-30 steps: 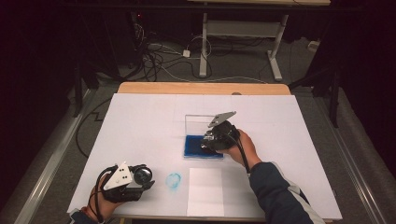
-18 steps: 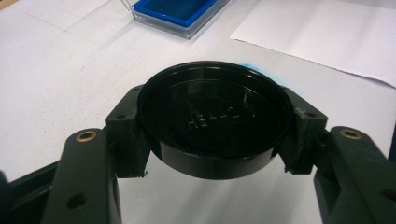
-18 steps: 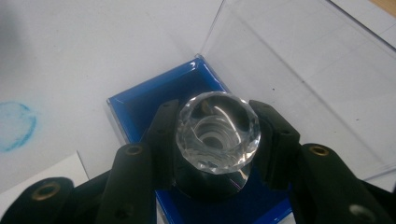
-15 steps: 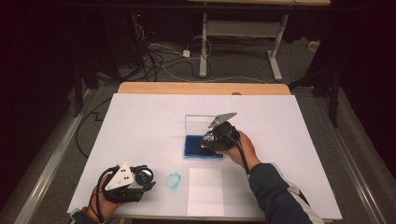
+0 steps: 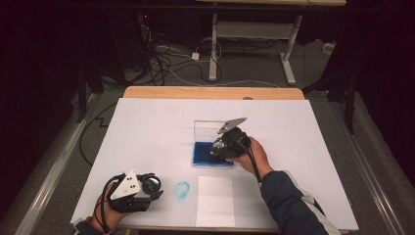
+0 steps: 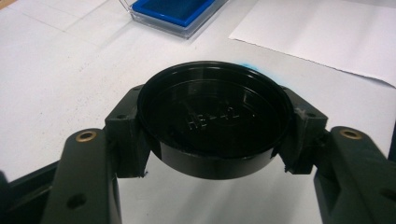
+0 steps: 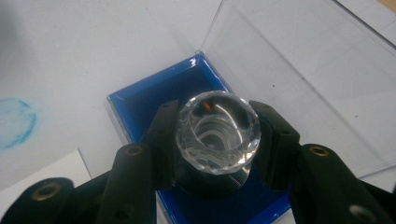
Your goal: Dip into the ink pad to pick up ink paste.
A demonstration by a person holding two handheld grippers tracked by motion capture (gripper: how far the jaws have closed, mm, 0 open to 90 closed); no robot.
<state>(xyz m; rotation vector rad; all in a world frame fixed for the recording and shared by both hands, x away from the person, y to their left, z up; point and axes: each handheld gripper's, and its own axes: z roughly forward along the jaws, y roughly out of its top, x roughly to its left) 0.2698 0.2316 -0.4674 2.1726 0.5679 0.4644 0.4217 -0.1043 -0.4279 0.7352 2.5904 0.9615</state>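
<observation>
the right claw (image 7: 218, 140) is pinching a clear faceted stamp (image 7: 217, 132) over the blue ink pad (image 7: 154, 100); the left claw (image 6: 212, 135), at seven o'clock on the desk (image 5: 147, 132), is gripping a black round lid (image 6: 212, 123).

My left tongs (image 6: 212, 135) clamp a black round cap (image 6: 212, 123) whose raised lettering is too faint for me to read, and the cap covers most of the blue smudge (image 6: 247, 65) behind it. In the right gripper view, the faceted clear knob (image 7: 217, 132) in my right tongs (image 7: 217, 135) hides the dark base under it. The blue ink pad (image 7: 154, 100) is cut off by the bottom edge there.
</observation>
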